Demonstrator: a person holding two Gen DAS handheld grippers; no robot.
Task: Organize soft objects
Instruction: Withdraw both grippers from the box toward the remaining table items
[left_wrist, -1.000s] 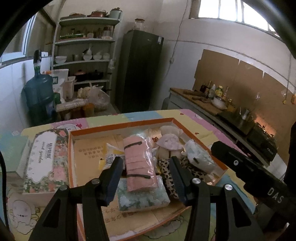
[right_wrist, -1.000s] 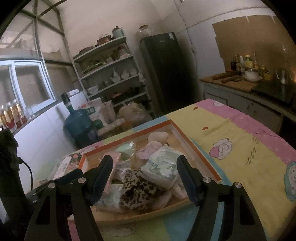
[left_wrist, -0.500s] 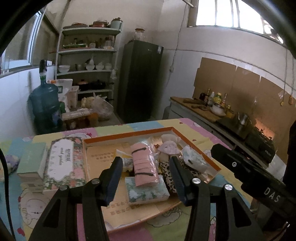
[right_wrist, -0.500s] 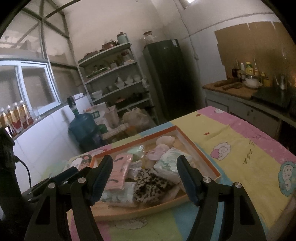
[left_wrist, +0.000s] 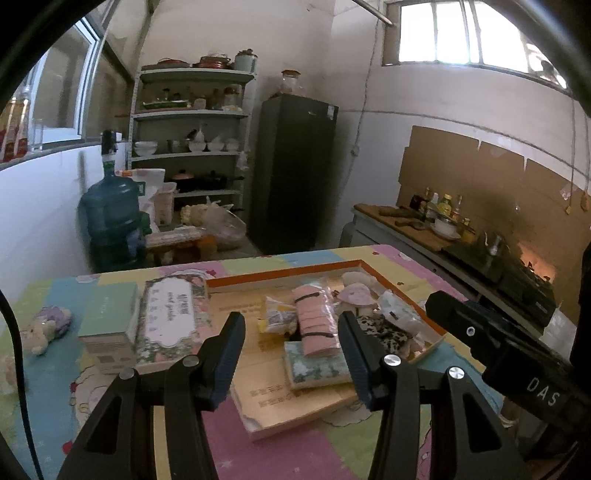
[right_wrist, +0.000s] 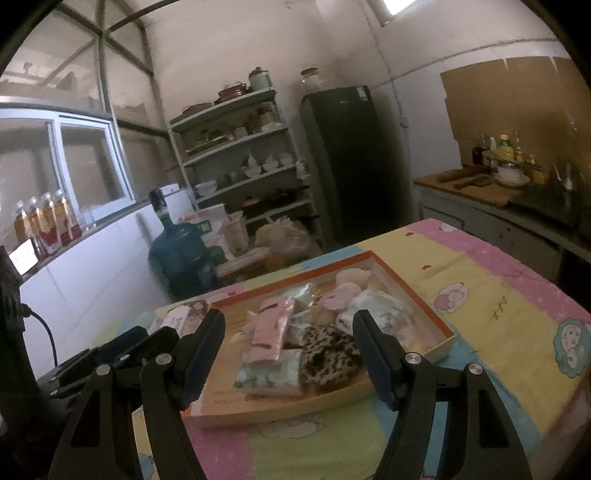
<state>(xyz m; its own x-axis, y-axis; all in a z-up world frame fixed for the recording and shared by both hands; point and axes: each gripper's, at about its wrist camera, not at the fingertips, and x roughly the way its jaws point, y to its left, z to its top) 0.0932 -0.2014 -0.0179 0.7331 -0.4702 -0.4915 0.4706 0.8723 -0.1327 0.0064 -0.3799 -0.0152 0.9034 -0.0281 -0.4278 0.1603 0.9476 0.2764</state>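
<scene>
An orange-rimmed cardboard box (left_wrist: 280, 275) lies on the table and holds several soft things: a pink wrapped bundle (left_wrist: 316, 321), a green floral pack (left_wrist: 317, 367), a leopard-print cloth (left_wrist: 384, 330), a white bagged pack (left_wrist: 400, 314) and a small doll with a pink hat (left_wrist: 356, 293). My left gripper (left_wrist: 291, 334) is open and empty, held back above the box's near end. My right gripper (right_wrist: 288, 339) is open and empty, also above the near end of the box (right_wrist: 406, 286); the pink bundle (right_wrist: 271, 330) and leopard cloth (right_wrist: 328, 356) show between its fingers.
Left of the box lie a floral box lid (left_wrist: 170, 317), a pale green box (left_wrist: 107, 317) and a small plush toy (left_wrist: 46, 326). The table has a colourful cartoon cloth (right_wrist: 498, 295). Behind stand a water jug (left_wrist: 110, 218), shelves (left_wrist: 192, 147), a dark fridge (left_wrist: 295, 170) and a counter (left_wrist: 417, 225).
Both grippers have drawn back and up from the box, so it looks smaller and more of the table shows. Both stay open and empty.
</scene>
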